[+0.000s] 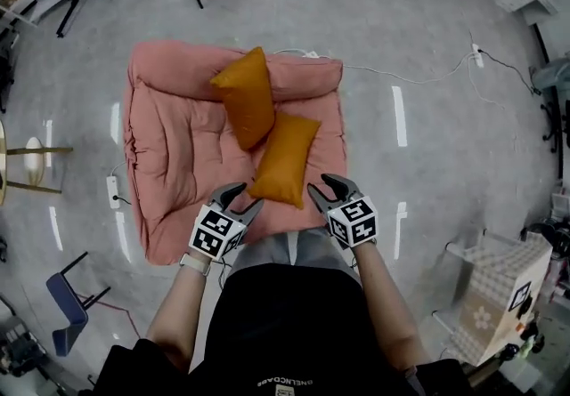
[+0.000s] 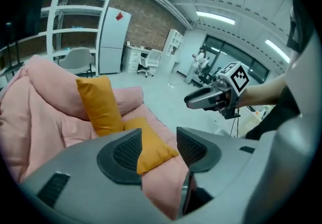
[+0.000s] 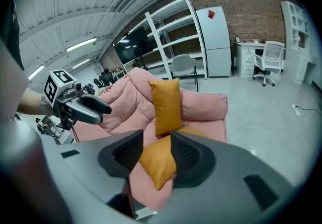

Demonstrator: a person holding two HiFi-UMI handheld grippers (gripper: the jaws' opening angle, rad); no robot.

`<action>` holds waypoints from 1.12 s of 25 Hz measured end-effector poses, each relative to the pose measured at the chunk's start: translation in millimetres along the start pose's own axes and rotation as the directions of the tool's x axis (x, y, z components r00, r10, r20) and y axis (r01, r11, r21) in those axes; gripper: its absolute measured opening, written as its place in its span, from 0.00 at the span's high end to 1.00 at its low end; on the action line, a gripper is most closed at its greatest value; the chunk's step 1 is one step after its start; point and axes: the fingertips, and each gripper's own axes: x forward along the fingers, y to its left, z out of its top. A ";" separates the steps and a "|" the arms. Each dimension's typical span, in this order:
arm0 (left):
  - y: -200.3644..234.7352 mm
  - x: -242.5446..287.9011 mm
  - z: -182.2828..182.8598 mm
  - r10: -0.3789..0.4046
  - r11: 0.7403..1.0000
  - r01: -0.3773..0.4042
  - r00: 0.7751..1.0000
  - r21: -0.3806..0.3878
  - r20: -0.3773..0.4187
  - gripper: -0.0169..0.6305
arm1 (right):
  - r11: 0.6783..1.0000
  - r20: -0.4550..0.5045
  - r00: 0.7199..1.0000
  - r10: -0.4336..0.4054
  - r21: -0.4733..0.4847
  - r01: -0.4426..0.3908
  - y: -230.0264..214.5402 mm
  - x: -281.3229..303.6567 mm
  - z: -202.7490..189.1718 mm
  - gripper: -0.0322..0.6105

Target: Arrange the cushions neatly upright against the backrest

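Halfway-ish: one orange cushion [image 1: 245, 96] leans crooked on the backrest [image 1: 307, 78] at 12 o'clock, the second cushion [image 1: 285, 158] lies flat mid-seat, with left hand-held gripper [image 1: 242, 198] and right hand-held gripper [image 1: 328, 189] both open flanking its 6 o'clock end.

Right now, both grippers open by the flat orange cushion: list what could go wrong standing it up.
The flat orange fabric cushion seems to touch the upright orange cushion on the pink padded backrest; lifting may topple that one. The left gripper and right gripper sit at one end, so it could sag or slip.
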 end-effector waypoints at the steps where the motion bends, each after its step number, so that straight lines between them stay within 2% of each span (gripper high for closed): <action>1: 3.0 7.6 -5.9 -0.019 1.000 0.020 0.999 0.013 -0.029 0.63 | 1.000 -0.020 1.000 -0.011 0.019 0.011 -1.7 3.5 -9.3 0.69; 5: 14.2 33.7 -30.0 -0.089 0.993 0.098 0.988 0.070 -0.123 0.60 | 0.995 -0.106 0.993 -0.050 0.081 0.059 -6.1 19.4 -45.5 0.61; 8: 20.3 50.1 -49.8 -0.140 0.986 0.153 0.974 0.062 -0.180 0.57 | 0.993 -0.180 0.982 -0.063 0.090 0.081 -3.5 34.0 -72.3 0.54; 11: 29.6 68.0 -70.9 -0.153 0.983 0.172 0.958 0.059 -0.244 0.54 | 0.993 -0.242 0.969 -0.050 0.091 0.074 1.0 49.3 -95.5 0.52; 18: 50.5 105.4 -120.7 -0.187 0.978 0.208 0.906 0.014 -0.380 0.53 | 0.986 -0.370 0.928 -0.041 0.133 0.096 2.5 86.4 -151.0 0.51; 24: 54.4 129.8 -148.9 -0.233 0.970 0.240 0.862 -0.044 -0.451 0.54 | 0.975 -0.441 0.897 -0.019 0.191 0.114 -3.7 109.3 -183.9 0.51; 28: 55.7 138.7 -168.3 -0.243 0.968 0.238 0.835 -0.074 -0.493 0.54 | 0.976 -0.483 0.876 -0.019 0.179 0.120 -5.4 119.6 -200.8 0.52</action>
